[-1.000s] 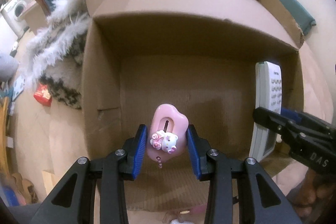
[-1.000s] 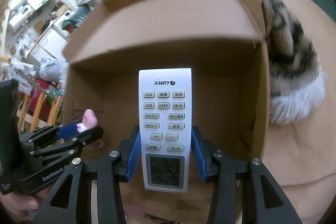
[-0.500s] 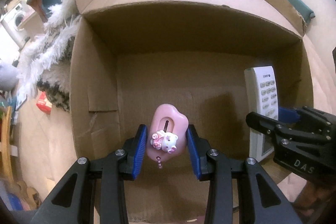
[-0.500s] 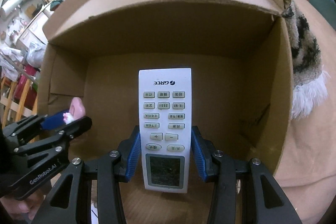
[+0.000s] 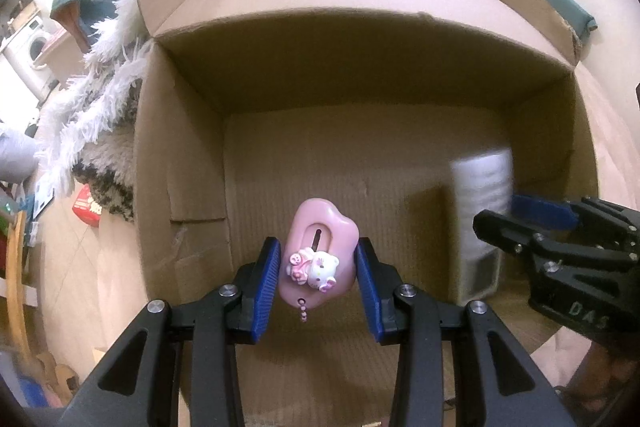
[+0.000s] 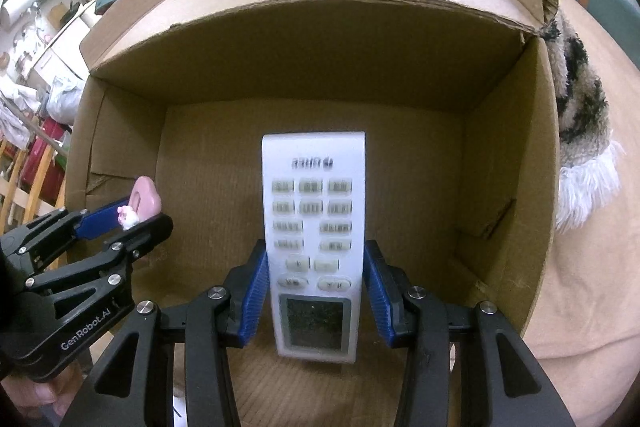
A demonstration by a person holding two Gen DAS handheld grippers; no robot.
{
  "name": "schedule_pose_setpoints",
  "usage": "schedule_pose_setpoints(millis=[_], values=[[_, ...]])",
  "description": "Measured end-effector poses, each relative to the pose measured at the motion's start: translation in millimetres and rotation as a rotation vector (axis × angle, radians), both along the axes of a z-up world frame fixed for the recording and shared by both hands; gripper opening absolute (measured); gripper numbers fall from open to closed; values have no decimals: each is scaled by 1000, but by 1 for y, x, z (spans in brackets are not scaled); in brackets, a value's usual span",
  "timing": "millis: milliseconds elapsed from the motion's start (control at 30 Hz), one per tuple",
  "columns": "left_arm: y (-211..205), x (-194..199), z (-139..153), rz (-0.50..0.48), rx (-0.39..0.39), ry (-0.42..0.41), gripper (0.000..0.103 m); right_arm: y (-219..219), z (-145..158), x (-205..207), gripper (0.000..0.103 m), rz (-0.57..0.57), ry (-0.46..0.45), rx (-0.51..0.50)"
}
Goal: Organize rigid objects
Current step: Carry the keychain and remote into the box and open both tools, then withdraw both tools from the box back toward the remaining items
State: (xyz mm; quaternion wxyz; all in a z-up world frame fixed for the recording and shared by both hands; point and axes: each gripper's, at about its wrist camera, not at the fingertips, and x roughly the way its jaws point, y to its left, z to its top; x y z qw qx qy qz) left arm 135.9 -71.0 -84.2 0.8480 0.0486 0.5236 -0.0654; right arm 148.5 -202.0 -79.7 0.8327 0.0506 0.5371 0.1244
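A: Your right hand-held gripper (image 6: pixel 314 297) has the white remote (image 6: pixel 314 239) clamped by its long sides, both blue pads (image 6: pixel 254 297) pressed flat against the casing. Long axis runs straight out along the fingers. Display end sits back between the pads; the logo end points away from you, down toward the floor of the cardboard box (image 6: pixel 508 155). Buttons face your camera.

B: And the left?

A: Your left hand-held gripper (image 5: pixel 318 287) is closed narrow on the pink cat-figure case (image 5: pixel 320 255), pads on either flank. Its long axis also follows the fingers. The rounded, notched end points toward the box floor; the little white cat and a short bead string hang at the near end.

B: What's in the box?

A: Both items are inside the box's open mouth, held above its floor, neither one lying on it as far as I can tell. Remote toward the box's right wall, pink case toward the left wall. The floor that shows is bare corrugated board. Far flap folded outward.

B: Hand pose?

A: Both grippers slant steeply down into the box, side by side. In the left view the remote is blurred. A shaggy white throw (image 5: pixel 100 95) lies against the box's left outer wall.
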Motion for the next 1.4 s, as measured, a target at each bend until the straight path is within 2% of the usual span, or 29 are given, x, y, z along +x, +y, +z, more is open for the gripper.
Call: schedule_pose_setpoints(millis=[33,100,133,167,267,400,467,500,533,767,1033,1400], values=[[0,0,1,-3,1,0,35,-1,2,0,48,2,-3,13],[-1,-2,4,-7,9,-6,43,-2,6,0,52,-2,-14,31],[-1,-3,6,-6,14,-12,53,-3,7,0,59,-6,-19,34],[-1,-4,8,-4,17,-24,59,-3,8,0,60,-6,-22,50],[-5,-9,14,-12,32,-48,66,-1,9,0,64,0,-25,66],[-3,-10,18,-5,25,-43,67,5,13,-4,73,11,-65,52],[-2,-11,19,6,9,-38,67,8,19,-8,84,17,-100,57],[-2,-12,21,13,8,-39,67,9,22,-9,99,14,-120,43],[-1,-12,21,19,11,-42,67,8,26,-8,103,9,-139,27],[-1,-10,20,12,6,-41,68,-1,31,-5,103,-2,-143,52],[-1,-12,26,12,7,-75,68,-9,39,-6,103,-30,-160,96],[14,-23,54,47,-29,-109,68,-23,62,-25,103,-64,-211,116]])
